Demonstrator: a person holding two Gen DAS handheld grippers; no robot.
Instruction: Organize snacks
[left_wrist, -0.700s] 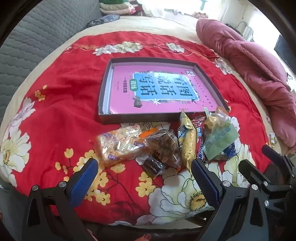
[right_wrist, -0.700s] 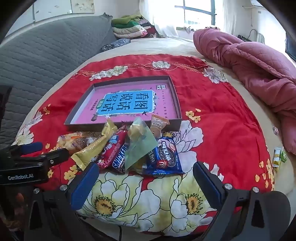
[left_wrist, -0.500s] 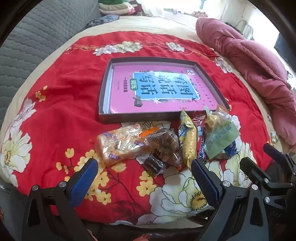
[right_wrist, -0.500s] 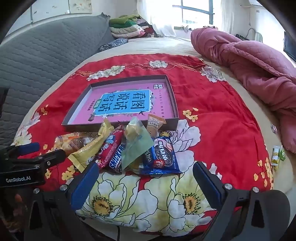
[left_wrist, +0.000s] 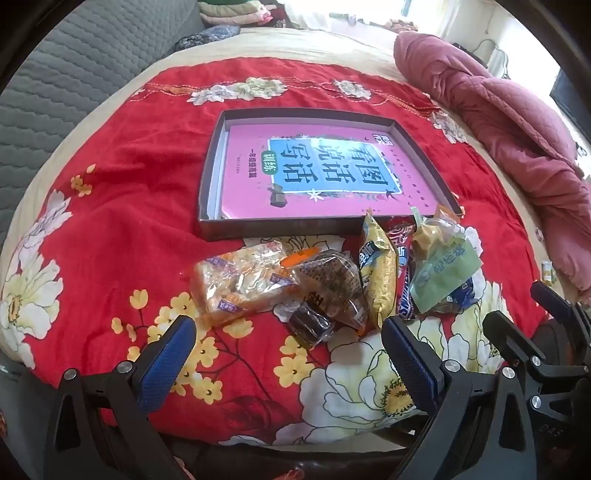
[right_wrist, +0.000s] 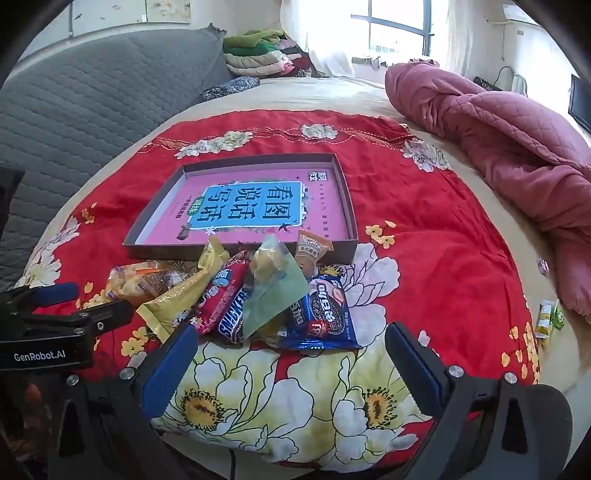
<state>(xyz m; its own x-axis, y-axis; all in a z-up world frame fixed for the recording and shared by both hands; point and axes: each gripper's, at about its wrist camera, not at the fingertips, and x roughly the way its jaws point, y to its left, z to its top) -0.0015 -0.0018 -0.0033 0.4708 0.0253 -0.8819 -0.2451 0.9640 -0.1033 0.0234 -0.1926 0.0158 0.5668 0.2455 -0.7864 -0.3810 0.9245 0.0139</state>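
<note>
1. Since nothing has yet been lifted, the snacks sit in one loose heap just in front of the near wall of the shallow box (right_wrist: 343, 206), on the red floral blanket (right_wrist: 424, 280).
2. Within the heap, the Oreo pack (right_wrist: 325, 314) lies on the right side, a Snickers bar (right_wrist: 232, 314) and a red packet (right_wrist: 225, 288) beside it, a pale green pouch (right_wrist: 277, 291) draped over them, and a yellow pouch (left_wrist: 376, 269) leaning up against the box wall.
3. Further left of the box's near wall lie a clear-wrapped bread pack (left_wrist: 240, 284), a dark pastry in clear wrap (left_wrist: 328, 277) and a small dark wrapped sweet (left_wrist: 310, 325). A small orange-topped packet (right_wrist: 312, 247) rests against the box wall.
4. The box holds only a pink book (left_wrist: 321, 173) lying flat, so it looks like the likely destination; that is a judgement.
5. The left gripper (left_wrist: 288, 354) hovers short of the bread, its fingers wide apart and holding nothing.
6. The right gripper (right_wrist: 291, 358) hovers short of the Oreo pack, fingers likewise wide and bare, probably so each side can take its nearest packet.
7. Everything rests on a bed (right_wrist: 325, 92), with a crumpled pink quilt (right_wrist: 498, 129) right of the box, a grey quilted headboard (right_wrist: 92, 92) left, and folded clothes (right_wrist: 258, 55) and a window (right_wrist: 395, 33) beyond.
</note>
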